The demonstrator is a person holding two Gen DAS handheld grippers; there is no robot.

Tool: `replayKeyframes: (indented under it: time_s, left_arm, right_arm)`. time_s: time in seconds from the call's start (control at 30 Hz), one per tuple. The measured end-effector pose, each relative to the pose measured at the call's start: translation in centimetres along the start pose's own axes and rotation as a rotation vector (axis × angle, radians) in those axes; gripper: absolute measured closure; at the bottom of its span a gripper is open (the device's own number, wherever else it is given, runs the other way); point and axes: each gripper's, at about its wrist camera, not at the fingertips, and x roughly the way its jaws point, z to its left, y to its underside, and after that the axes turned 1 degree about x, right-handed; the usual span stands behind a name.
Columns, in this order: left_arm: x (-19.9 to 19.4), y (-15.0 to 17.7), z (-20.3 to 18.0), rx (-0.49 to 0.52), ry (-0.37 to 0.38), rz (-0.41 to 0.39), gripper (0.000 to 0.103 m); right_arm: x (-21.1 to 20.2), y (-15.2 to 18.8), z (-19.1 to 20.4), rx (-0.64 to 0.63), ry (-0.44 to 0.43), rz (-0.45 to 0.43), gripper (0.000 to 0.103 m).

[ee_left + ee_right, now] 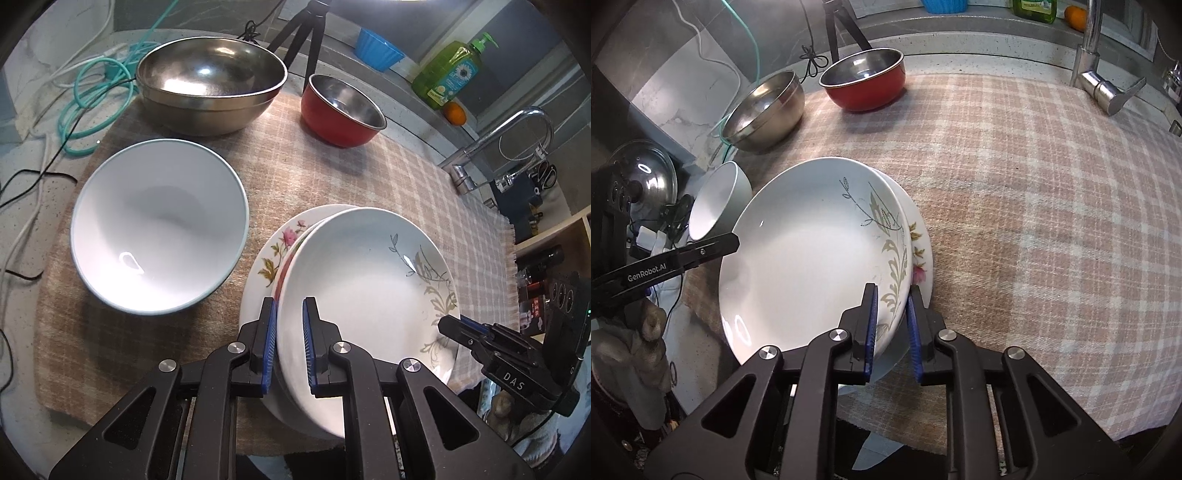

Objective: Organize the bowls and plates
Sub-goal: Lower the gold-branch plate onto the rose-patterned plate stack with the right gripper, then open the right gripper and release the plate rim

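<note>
A: Where is the leaf plate [362,280]?

B: Stacked on the flower plate [275,258], on the checked cloth [1034,206], just right of the white bowl [159,225]. It sits tilted on the stack, its left side higher.

A: And the grippers?

B: One on each side. The left gripper [290,343] straddles the near-left rim, its blue pads nearly closed and seeming to pinch that rim. The right gripper [892,328] has the opposite rim between its pads; the inner pad lies against the plate, the outer one seems to stand slightly off, so I judge that grip loose.

A: So what does the next move turn on?

B: The plate lies straight between the two tools, both angled steeply down onto its edge. The left one looks the firmer hold. The steel bowl [210,85] and red bowl [340,110] stand well apart at the back.
</note>
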Motion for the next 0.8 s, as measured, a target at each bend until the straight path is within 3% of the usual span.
replayKeyframes:
  time_s: [0.2, 0.6, 0.8]
  left_arm:
    - [-0.1, -0.1, 0.2, -0.013, 0.002, -0.001, 0.092]
    - [-0.1, -0.1, 0.3, -0.024, 0.014, 0.001, 0.092]
    - [-0.8, -0.2, 0.3, -0.018, 0.019, -0.006, 0.088]
  right_arm:
    - [0.1, 0.3, 1.0, -0.057, 0.021, 0.006, 0.076]
    - [0.1, 0.1, 0.6, -0.029, 0.005, -0.002, 0.076]
    - [-1.0, -0.5, 0.3, -0.014, 0.005, -0.04, 0.063]
